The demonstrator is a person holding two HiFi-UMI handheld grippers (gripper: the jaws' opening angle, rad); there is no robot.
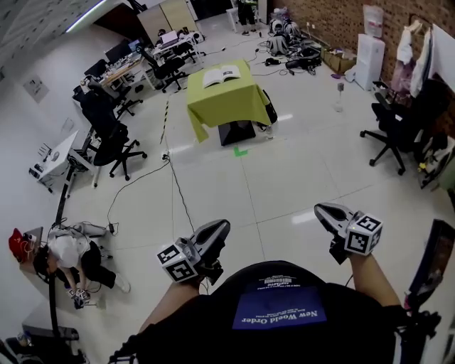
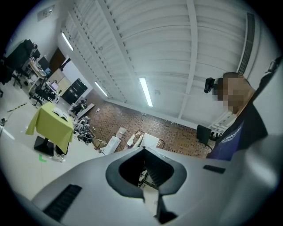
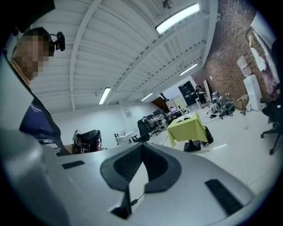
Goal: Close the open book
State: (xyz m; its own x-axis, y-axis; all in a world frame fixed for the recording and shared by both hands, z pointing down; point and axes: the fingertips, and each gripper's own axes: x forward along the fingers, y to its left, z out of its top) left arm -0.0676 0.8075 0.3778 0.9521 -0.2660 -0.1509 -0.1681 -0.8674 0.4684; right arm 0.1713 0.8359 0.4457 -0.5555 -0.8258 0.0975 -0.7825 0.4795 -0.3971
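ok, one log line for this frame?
phase: pre-approach | book: open on green-clothed table, across room | left tongs: shut, empty | right tongs: shut, empty

A table draped in a yellow-green cloth point(image 1: 222, 105) stands at upper centre of the head view on a dark base point(image 1: 237, 132). A green tape mark point(image 1: 240, 151) lies on the white tiled floor point(image 1: 298, 178) just below it. Black office chairs occupy the left point(image 1: 112, 142) and right point(image 1: 387, 138) of the frame. Desks with monitors point(image 1: 124, 67) fill the upper left. A brick wall point(image 1: 334, 21) with white upright units point(image 1: 370, 57) runs along the upper right. A person point(image 1: 71, 256) crouches at lower left. A black cable point(image 1: 178, 186) crosses the floor.
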